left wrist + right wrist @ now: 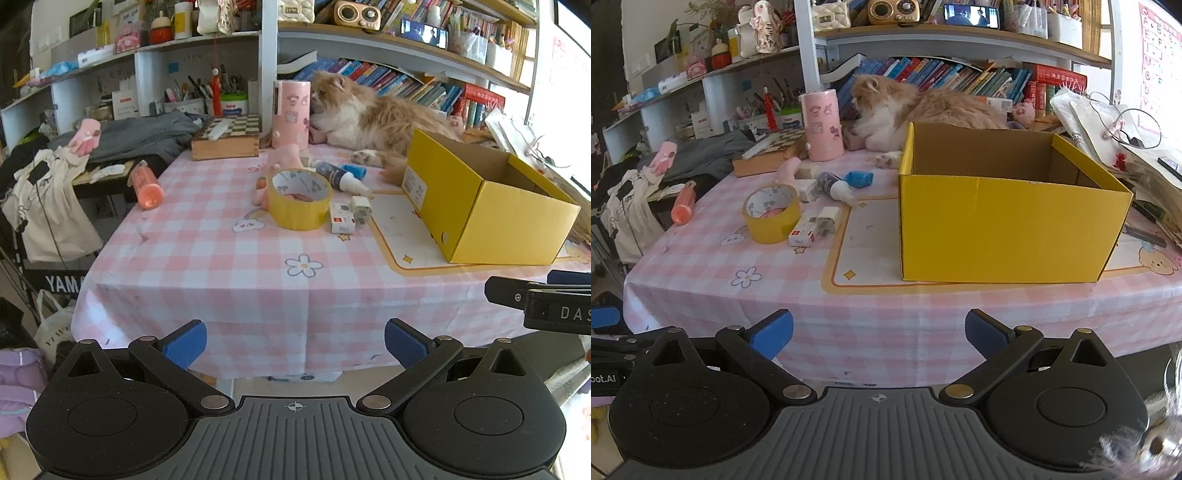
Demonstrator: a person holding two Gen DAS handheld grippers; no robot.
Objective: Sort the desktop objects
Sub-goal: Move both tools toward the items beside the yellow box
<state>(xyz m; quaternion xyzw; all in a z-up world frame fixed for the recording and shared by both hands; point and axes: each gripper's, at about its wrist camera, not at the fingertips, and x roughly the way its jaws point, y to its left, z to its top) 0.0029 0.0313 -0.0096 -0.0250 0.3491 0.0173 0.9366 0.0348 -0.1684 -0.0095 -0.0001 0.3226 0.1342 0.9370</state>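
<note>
With both the left tongs (295, 345) and right tongs (879, 334) spread empty short of the counter (229, 280), reaching the tape (298, 199) at frame centre risks knocking the adjacent bottle (341, 178) or disturbing the cat (373, 114) behind it.

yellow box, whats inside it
The yellow box is open on top. The right wrist view shows only its bare brown inner walls. The front wall hides the floor, so anything lying low cannot be seen.
</note>
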